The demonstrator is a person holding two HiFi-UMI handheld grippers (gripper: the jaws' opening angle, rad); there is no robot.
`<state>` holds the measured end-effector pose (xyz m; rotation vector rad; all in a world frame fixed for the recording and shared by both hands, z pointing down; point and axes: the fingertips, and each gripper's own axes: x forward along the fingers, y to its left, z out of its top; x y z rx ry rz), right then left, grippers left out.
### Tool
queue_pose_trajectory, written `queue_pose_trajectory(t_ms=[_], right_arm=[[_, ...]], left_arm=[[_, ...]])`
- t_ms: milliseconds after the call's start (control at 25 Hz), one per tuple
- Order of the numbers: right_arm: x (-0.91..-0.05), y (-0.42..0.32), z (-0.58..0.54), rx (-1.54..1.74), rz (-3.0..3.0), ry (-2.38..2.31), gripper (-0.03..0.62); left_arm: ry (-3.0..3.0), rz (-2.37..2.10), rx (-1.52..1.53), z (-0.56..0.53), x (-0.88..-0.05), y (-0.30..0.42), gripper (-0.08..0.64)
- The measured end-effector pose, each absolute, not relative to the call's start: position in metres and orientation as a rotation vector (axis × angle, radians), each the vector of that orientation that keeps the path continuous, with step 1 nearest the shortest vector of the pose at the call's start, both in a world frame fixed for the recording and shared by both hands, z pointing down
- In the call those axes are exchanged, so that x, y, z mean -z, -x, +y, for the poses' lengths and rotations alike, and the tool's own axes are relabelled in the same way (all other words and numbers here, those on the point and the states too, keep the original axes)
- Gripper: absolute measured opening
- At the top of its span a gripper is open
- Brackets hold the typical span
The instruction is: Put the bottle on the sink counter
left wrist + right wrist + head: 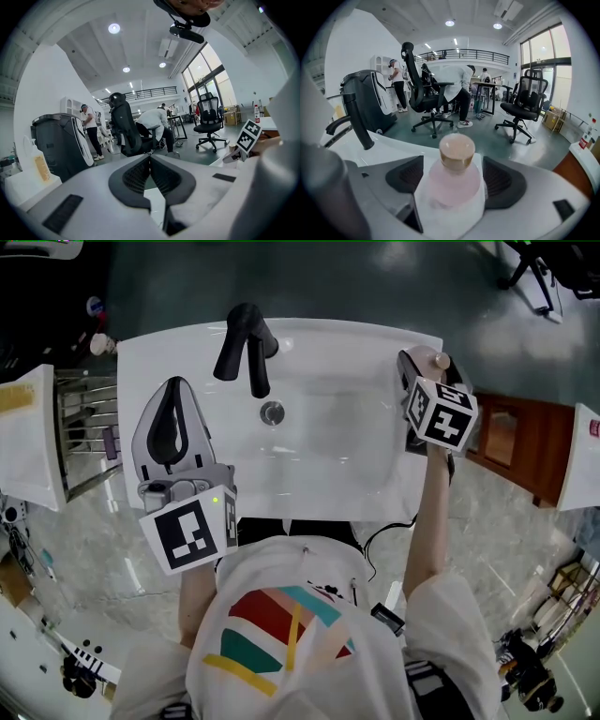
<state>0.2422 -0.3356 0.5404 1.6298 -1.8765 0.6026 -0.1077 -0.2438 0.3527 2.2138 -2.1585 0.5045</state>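
A small bottle (453, 180) with a pale pink body, a white label and a tan round cap (439, 360) stands upright at the far right corner of the white sink counter (370, 338). My right gripper (419, 369) is shut on the bottle, whose body fills the space between the two black pads (502, 180). My left gripper (176, 390) hovers over the left side of the sink and holds nothing. In the left gripper view the left gripper (150, 161) is shut, its pads meeting along a thin line.
A black faucet (246, 348) rises at the back of the basin, with the drain (272, 412) just in front of it. There is a metal rack (86, 427) left of the sink and a brown wooden cabinet (511, 442) to the right. Behind, people and office chairs fill the room.
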Motion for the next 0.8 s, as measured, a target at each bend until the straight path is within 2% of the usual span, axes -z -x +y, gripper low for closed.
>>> queue_pose_trajectory(t_ms=[400,480,720,800], right_arm=[[-0.407,-0.215,-0.33,-0.333,-1.997,-1.811,0.385],[-0.376,-0.201,-0.327,-0.254,-2.025,-1.84,0.361],[-0.285,-0.18,-0.305,-0.055,-2.139,-1.995,0.065],[-0.261,-0.161,-0.298,0.05,-2.174,-2.022,0.041]], left_arm=[[-2.243,-2.214,-0.362,-0.235,-0.311,0.125,0.018],[-2.24,-2.233,-0.336,-0.232,-0.301,0.133,0.018],[-2.255,-2.246,-0.225,-0.228,-0.274,0.131,0.018],[-2.263,-2.265,-0.193,-0.228,-0.266,0.133,0.018]])
